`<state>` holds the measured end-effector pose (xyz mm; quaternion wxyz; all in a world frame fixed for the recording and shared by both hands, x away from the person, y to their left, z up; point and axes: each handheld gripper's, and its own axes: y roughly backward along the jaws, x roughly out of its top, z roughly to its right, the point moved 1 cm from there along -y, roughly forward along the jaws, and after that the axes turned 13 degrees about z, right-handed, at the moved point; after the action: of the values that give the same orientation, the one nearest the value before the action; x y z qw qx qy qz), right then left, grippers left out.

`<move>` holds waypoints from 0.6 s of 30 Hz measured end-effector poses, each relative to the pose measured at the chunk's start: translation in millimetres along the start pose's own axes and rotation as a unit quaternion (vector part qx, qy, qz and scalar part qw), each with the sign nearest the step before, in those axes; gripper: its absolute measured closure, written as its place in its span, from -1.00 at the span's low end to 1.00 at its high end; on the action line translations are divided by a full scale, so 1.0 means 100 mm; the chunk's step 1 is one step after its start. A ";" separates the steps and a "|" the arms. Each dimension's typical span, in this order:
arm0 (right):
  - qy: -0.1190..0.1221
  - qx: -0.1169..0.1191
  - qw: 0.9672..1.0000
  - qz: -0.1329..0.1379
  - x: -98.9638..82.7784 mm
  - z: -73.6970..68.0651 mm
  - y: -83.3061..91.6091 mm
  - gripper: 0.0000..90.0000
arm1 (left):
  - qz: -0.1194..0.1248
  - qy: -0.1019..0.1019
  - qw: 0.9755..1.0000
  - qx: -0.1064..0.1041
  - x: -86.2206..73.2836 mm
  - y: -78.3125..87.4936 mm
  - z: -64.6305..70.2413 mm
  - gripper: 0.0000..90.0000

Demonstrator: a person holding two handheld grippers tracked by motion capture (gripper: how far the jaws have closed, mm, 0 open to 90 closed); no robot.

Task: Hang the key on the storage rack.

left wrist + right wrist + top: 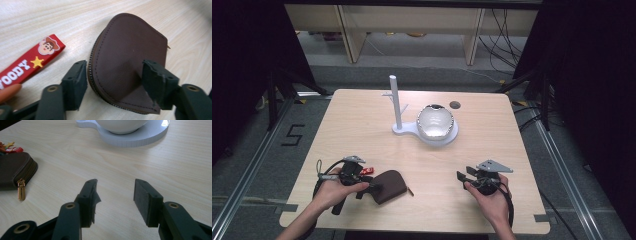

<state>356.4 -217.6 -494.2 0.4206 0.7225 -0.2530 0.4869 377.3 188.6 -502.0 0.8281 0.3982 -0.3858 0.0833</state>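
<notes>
High view takes in one wooden table (362, 125), and on it one white stand (404, 129) with a single upright post, one shiny round bowl (435, 122) seated on the stand's disc at about one o'clock from the table's middle, two handheld grippers, one brown leather pouch (389, 185) and one red strap (368, 170).

Left gripper (371, 187) sits at about eight o'clock, with the pouch between its jaws. In the left gripper view one pad rests on the leather face and the other stands just beside the zipped edge, a sliver of gap showing, so the claw is open around the pouch (127, 62) and not clamped on it. Right gripper (464, 178), at about five o'clock, is open with bare table between its pads.

Pouch: flat, dark brown, rounded at one end, stitched along its border, with one brass zip (26, 173) and one small brass pull tab (21, 190). Red strap (30, 62) lies just beside it, printed with a cartoon cowboy face, a yellow star and white letters.
</notes>
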 end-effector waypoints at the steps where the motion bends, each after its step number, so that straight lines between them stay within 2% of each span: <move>1: 0.001 -0.003 1.000 0.004 0.00 -0.01 -0.01 0.20 | -0.002 0.001 1.000 -0.002 0.00 0.00 -0.01 -0.12; 2: 0.006 0.006 1.000 0.003 0.01 0.01 0.00 0.21 | -0.001 0.006 1.000 -0.009 -0.01 -0.01 -0.02 -0.09; 3: 0.012 -0.004 1.000 -0.003 0.01 0.01 0.02 0.21 | -0.002 0.009 1.000 -0.006 -0.01 0.00 -0.01 -0.06; 5: 0.009 -0.003 1.000 0.004 0.01 0.00 0.01 0.21 | -0.002 0.008 1.000 -0.006 -0.02 0.00 -0.01 0.00; 6: -0.005 -0.005 1.000 -0.001 0.02 -0.02 0.03 0.21 | 0.001 0.004 1.000 -0.010 -0.02 0.00 -0.01 0.03; 8: 0.009 0.001 1.000 0.012 0.02 0.00 0.02 0.21 | 0.007 -0.009 1.000 -0.001 -0.01 0.03 0.01 0.15; 9: 0.008 0.002 1.000 0.012 0.02 0.00 0.02 0.21 | 0.012 -0.012 1.000 0.000 -0.01 0.04 0.03 0.22; 12: 0.012 0.000 1.000 0.009 0.03 0.00 0.04 0.21 | 0.029 -0.054 0.998 0.000 0.00 0.07 0.08 0.39; 13: 0.015 0.000 1.000 0.011 0.03 0.01 0.04 0.21 | 0.029 -0.076 0.997 0.000 0.01 0.08 0.10 0.42; 14: 0.017 -0.004 1.000 0.011 0.02 0.01 0.05 0.21 | 0.040 -0.087 0.995 0.002 0.01 0.09 0.15 0.45; 15: 0.014 -0.003 1.000 0.006 0.02 0.00 0.05 0.21 | 0.038 -0.109 0.993 0.003 0.02 0.12 0.17 0.49; 17: 0.021 -0.003 1.000 0.009 0.02 0.01 0.05 0.21 | 0.044 -0.130 0.991 0.001 0.03 0.14 0.21 0.58; 18: 0.018 -0.001 1.000 0.010 0.02 0.01 0.05 0.21 | 0.051 -0.132 0.990 0.001 0.03 0.16 0.24 0.61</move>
<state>354.1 -220.8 -490.8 0.4211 0.7106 -0.2529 0.5038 358.7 181.1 -481.3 0.7641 0.3863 -0.5116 0.0725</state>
